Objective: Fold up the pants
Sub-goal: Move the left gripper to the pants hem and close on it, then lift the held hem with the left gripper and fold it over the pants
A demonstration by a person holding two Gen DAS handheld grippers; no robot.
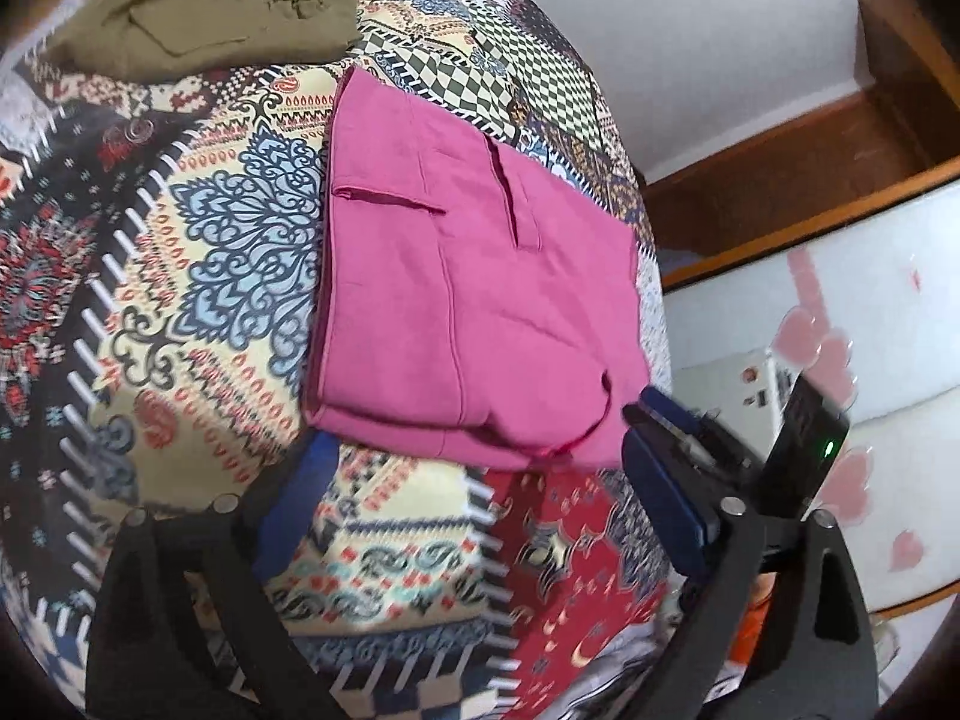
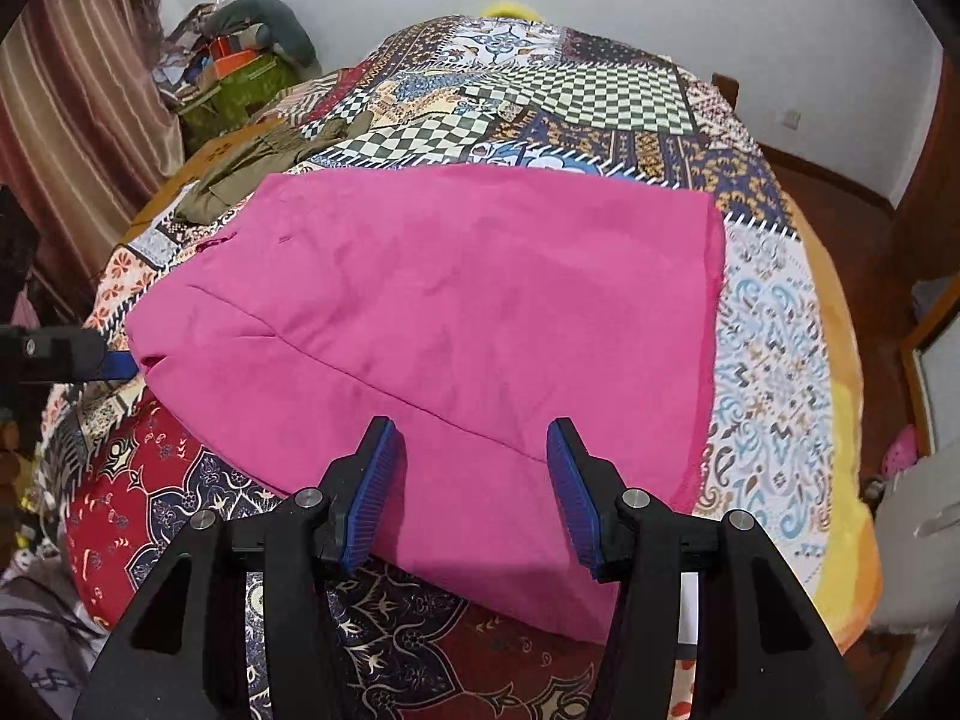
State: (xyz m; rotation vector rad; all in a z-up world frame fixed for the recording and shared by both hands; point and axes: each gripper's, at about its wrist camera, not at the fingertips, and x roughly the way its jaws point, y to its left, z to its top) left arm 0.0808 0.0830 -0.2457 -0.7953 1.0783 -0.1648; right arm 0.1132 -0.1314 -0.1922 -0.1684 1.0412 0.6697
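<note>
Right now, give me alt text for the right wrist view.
Folded pink pants lie on a patterned patchwork bedspread, with the open right gripper just above their near edge. An olive garment lies farther back on the left.

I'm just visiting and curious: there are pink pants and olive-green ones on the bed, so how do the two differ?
The pink pants lie flat and smooth in a neat fold; the olive pants are rumpled and bunched.
The pink pants lie close in front of both grippers; the olive pants lie further back on the bed.
The pink pants look larger in both views, though they are also nearer.
Both rest on the same patterned bedspread, and no gripper holds either.
</note>
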